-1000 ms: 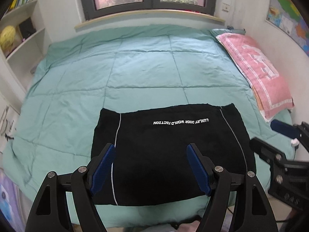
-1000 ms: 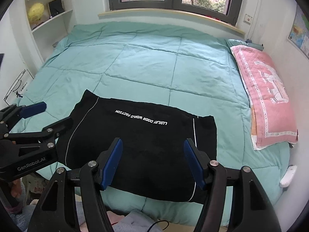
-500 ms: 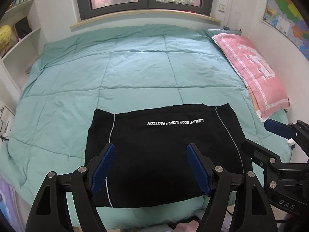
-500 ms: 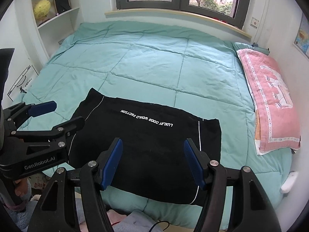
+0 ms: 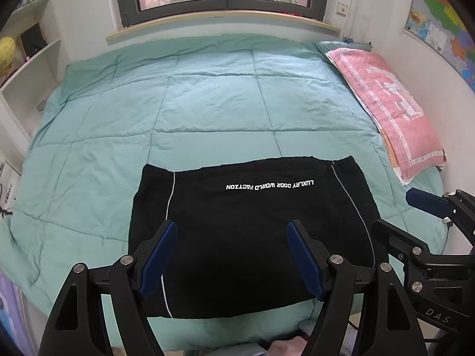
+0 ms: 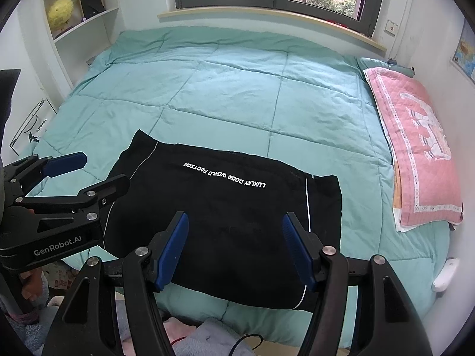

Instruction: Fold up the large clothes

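A black garment [image 5: 249,231] with white piping and white lettering lies folded into a flat rectangle at the near edge of the bed; it also shows in the right wrist view [image 6: 231,222]. My left gripper [image 5: 231,255] is open and empty, held above the garment's near part. My right gripper [image 6: 236,247] is open and empty, also above the near part. The right gripper shows at the right edge of the left wrist view [image 5: 415,225], the left gripper at the left edge of the right wrist view [image 6: 83,175]. Neither touches the cloth.
A teal quilt [image 5: 207,103] covers the bed. A pink pillow [image 5: 392,103] lies along the right wall. White shelves [image 6: 77,14] with a yellow globe stand at the left. A window is behind the bed. Cloth and a cable [image 6: 246,341] lie below the bed's near edge.
Both grippers have drawn back and risen a little from the garment, so more of the room shows. The garment has not moved. Both grippers stay open.
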Demonstrator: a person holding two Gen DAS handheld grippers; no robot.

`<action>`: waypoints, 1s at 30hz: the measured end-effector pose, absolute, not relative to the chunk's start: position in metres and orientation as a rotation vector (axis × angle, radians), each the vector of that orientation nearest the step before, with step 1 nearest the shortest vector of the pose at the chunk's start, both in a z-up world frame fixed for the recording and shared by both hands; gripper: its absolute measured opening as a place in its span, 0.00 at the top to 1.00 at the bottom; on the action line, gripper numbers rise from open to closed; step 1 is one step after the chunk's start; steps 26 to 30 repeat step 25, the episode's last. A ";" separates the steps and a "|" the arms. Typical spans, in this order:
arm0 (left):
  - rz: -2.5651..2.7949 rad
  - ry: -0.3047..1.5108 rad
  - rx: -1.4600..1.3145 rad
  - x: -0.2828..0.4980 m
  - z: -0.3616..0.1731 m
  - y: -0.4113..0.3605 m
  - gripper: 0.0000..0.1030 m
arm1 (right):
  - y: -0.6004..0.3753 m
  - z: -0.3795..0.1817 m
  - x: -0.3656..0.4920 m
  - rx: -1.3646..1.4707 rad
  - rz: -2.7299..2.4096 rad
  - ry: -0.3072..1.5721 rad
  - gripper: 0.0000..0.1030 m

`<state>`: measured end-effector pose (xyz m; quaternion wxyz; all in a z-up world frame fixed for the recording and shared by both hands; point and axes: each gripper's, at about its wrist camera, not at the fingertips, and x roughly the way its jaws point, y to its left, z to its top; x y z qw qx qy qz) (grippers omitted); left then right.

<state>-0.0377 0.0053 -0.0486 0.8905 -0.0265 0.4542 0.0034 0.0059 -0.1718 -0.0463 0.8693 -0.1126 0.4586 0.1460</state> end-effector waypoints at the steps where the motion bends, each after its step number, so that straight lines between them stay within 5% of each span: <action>1: 0.007 0.944 -0.054 -0.037 -0.048 0.005 0.25 | -0.172 -0.047 0.006 -0.236 0.306 0.962 0.34; 30: -0.006 0.957 -0.093 -0.033 -0.056 0.017 0.25 | -0.162 -0.071 0.016 -0.249 0.329 1.081 0.34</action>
